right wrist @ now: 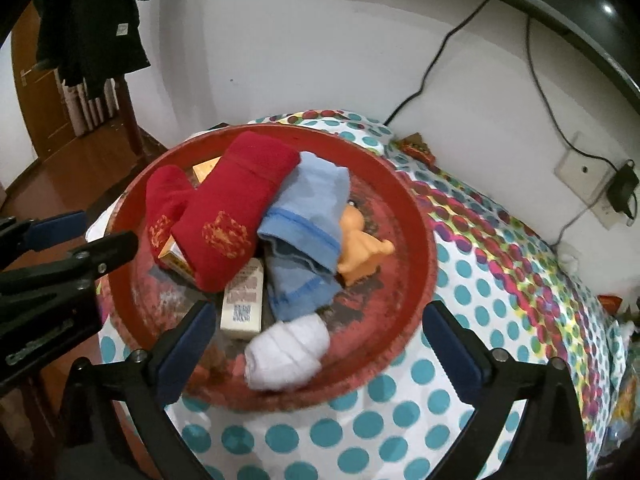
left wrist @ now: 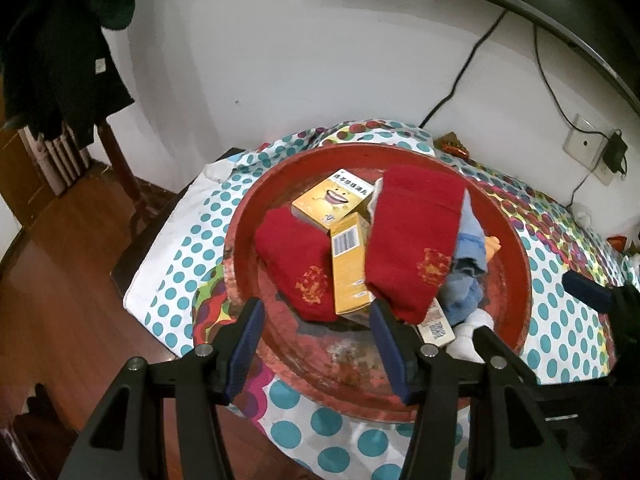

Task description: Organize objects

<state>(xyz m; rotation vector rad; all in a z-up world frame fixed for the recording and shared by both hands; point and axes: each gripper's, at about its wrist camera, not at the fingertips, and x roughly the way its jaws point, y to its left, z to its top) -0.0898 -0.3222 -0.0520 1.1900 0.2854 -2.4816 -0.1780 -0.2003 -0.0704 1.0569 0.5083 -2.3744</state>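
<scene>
A round red tray (left wrist: 344, 346) (right wrist: 386, 200) sits on a dotted cloth. In it lie two red socks (left wrist: 292, 252) (left wrist: 412, 240), two yellow boxes (left wrist: 332, 198) (left wrist: 348, 268), a blue sock (right wrist: 308, 216), an orange rubber toy (right wrist: 360, 248), a white box with a QR code (right wrist: 244, 300) and a rolled white sock (right wrist: 286, 350). My left gripper (left wrist: 316, 306) hangs open over the tray's near edge, just short of the red socks. My right gripper (right wrist: 318, 312) stands wide open above the white sock, its pads clear of it.
The dotted cloth (right wrist: 400, 412) covers a table against a white wall. Cables run to a wall socket with a charger (right wrist: 622, 188) at the right. Dark clothes (left wrist: 60, 60) hang on a wooden stand at the left, above a wooden floor (left wrist: 60, 240).
</scene>
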